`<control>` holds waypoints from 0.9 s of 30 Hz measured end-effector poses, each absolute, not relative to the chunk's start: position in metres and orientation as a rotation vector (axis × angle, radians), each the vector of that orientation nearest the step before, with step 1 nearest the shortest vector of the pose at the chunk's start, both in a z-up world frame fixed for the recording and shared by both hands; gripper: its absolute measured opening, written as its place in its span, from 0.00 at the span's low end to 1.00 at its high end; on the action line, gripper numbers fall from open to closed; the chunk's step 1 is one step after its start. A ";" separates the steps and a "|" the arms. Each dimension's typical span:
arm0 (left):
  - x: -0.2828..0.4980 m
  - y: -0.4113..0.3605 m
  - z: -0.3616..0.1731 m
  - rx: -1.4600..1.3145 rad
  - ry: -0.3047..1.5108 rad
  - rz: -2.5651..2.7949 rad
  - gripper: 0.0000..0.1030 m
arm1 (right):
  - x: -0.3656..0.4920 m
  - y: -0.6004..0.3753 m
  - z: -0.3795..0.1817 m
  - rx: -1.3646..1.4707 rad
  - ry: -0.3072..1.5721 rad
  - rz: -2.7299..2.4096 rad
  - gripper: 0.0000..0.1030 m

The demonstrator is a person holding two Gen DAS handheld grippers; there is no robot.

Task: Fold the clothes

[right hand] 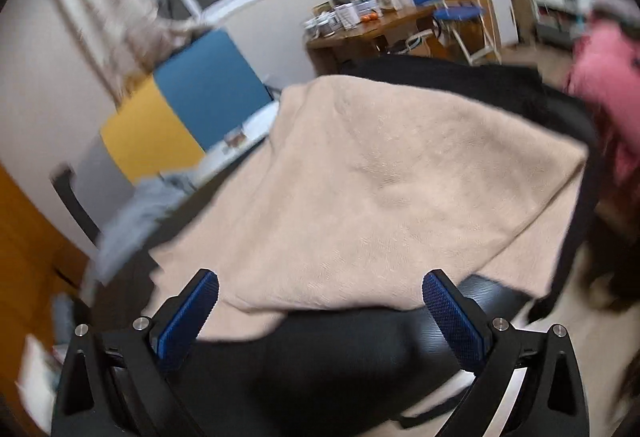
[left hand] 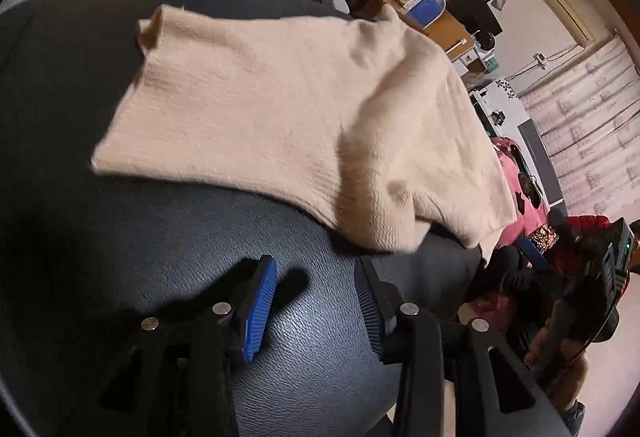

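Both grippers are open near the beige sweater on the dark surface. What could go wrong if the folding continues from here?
The beige sweater reaches the dark surface edge on one side, so a pull might drag it off. The left gripper and right gripper are open and hold nothing; closing low may pinch only the cover, not cloth.

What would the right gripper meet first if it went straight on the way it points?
Probably the beige garment. The right gripper is open, with dark cushion between its fingers and the garment's near edge just ahead. Blur makes depth uncertain, so it might graze the cushion first.
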State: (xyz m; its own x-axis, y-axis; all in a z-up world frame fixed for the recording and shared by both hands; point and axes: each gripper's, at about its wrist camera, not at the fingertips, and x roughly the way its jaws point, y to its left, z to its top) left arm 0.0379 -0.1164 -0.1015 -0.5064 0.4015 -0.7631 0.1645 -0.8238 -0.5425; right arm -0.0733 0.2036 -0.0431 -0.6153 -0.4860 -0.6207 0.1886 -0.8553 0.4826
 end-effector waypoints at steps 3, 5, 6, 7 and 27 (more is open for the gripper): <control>0.042 -0.114 -0.098 -1.458 -0.843 2.501 0.40 | -0.074 0.205 -0.056 1.135 -0.608 -2.422 1.00; 0.044 -0.115 -0.093 -1.450 -0.834 2.516 0.40 | -0.071 0.200 -0.063 1.154 -0.575 -2.419 1.00; 0.044 -0.116 -0.091 -1.442 -0.835 2.523 0.40 | -0.070 0.197 -0.067 1.171 -0.554 -2.413 1.00; 0.045 -0.117 -0.088 -1.432 -0.834 2.532 0.40 | -0.068 0.195 -0.070 1.185 -0.526 -2.402 1.00; -0.022 -0.113 -0.124 -1.499 -1.419 2.246 0.49 | -0.108 0.093 -0.088 1.035 0.755 -2.258 0.99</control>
State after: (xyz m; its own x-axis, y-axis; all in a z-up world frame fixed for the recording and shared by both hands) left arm -0.0217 -0.1132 -0.1238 -0.5139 0.5235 -0.6796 0.3890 -0.5639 -0.7285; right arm -0.1083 0.0930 -0.0883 -0.5604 -0.2359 -0.7939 0.6661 -0.6981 -0.2628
